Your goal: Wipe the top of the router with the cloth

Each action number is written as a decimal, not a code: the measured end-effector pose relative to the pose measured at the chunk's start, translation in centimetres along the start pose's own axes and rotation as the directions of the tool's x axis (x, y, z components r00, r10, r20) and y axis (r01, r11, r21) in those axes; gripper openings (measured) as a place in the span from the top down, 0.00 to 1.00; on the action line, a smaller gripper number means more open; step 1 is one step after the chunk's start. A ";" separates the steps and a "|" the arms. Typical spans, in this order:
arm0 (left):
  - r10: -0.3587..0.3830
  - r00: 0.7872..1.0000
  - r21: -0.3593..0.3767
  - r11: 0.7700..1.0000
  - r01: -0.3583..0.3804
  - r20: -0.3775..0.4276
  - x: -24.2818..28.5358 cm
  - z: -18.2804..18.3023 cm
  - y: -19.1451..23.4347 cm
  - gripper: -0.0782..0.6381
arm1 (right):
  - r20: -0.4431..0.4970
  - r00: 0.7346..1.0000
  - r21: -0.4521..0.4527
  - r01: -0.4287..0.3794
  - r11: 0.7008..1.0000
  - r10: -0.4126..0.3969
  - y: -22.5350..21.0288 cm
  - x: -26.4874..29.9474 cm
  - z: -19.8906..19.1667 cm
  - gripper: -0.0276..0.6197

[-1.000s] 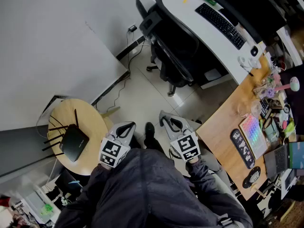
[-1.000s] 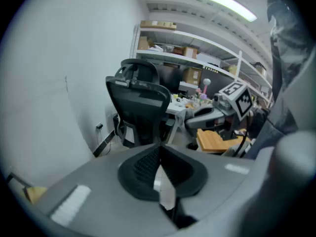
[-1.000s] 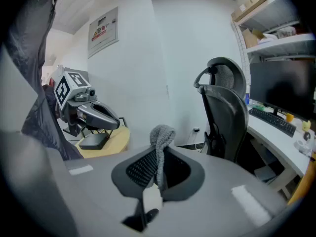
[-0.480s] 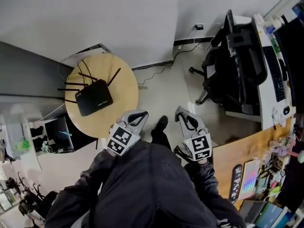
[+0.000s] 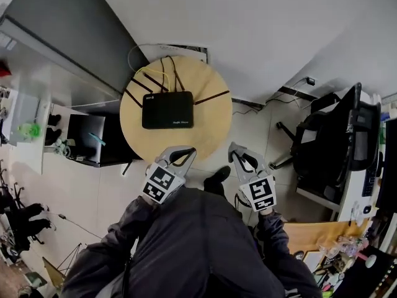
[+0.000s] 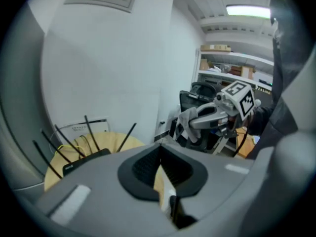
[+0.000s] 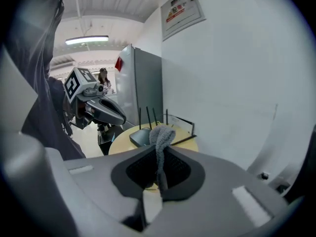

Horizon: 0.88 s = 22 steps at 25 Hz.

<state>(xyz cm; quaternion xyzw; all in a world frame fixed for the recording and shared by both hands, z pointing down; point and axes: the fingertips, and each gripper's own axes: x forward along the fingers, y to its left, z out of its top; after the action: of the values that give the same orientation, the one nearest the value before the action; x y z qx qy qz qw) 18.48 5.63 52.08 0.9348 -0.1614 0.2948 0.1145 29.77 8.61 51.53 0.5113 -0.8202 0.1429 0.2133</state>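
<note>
White wall (image 5: 267, 30) ahead, a grey cabinet (image 5: 68, 36) off to the left, an office chair (image 5: 335, 148) away on the right, and between them the round wooden table (image 5: 214, 126), just beyond both sets of tongs. On it sits the black router (image 5: 167, 109), flat, its long axis running left to right across the person's front, antennas fanning out from the far edge and the ends. The left gripper (image 5: 188, 151) is held in at the body, jaws together with nothing between them, its tips at the table's near rim. The right gripper (image 5: 232, 148) is alongside, clamped on the grey cloth (image 7: 160, 137), which stands up in a bunch out of its jaws. Here is the relation that matters: the router lies forward of the tongs and to the left, so the empty left gripper is the nearer one, while the gripper with the cloth probably has to travel forward and leftward across the table to reach the router's top. No wiping yet; cloth and router are well apart. Against the frame of half a second ago, the table has swung from the left front to nearly dead ahead, the router now sits square rather than skewed, and the chair has slid off to the right, while both grippers keep their tucked-in places.
</note>
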 end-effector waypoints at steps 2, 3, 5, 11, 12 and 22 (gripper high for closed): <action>0.029 0.999 -0.021 0.999 -0.029 0.014 -2.5 -1.1 2.1 0.89 | -0.001 0.999 -0.043 -0.040 0.998 0.040 2.6 2.1 1.9 0.92; 0.043 0.999 -0.030 0.999 -0.043 0.022 -3.8 -1.6 3.1 0.89 | -0.001 0.998 -0.061 -0.060 0.996 0.060 3.9 3.0 2.8 0.92; 0.078 0.996 -0.046 0.996 -0.076 0.040 -6.2 -2.8 5.3 0.89 | -0.004 0.995 -0.094 -0.097 0.991 0.097 6.5 4.9 4.5 0.92; 0.123 0.989 -0.070 0.991 -0.118 0.077 -12.3 -6.1 10.5 0.89 | -0.026 0.988 -0.162 -0.155 0.975 0.153 13.0 10.1 8.0 0.92; 0.126 0.988 -0.073 0.990 -0.120 0.084 -13.1 -6.5 11.2 0.89 | -0.032 0.987 -0.168 -0.161 0.973 0.158 13.8 10.9 8.4 0.92; 0.130 0.983 -0.104 0.988 -0.118 0.126 -17.7 -9.5 16.0 0.89 | -0.099 0.978 -0.227 -0.201 0.953 0.182 19.0 15.8 10.8 0.92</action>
<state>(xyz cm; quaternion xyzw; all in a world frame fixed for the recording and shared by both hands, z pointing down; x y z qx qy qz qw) -6.00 -2.02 51.23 0.9339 -0.2405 0.2304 0.1297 4.40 -0.33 49.68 0.3946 -0.8681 0.0844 0.2890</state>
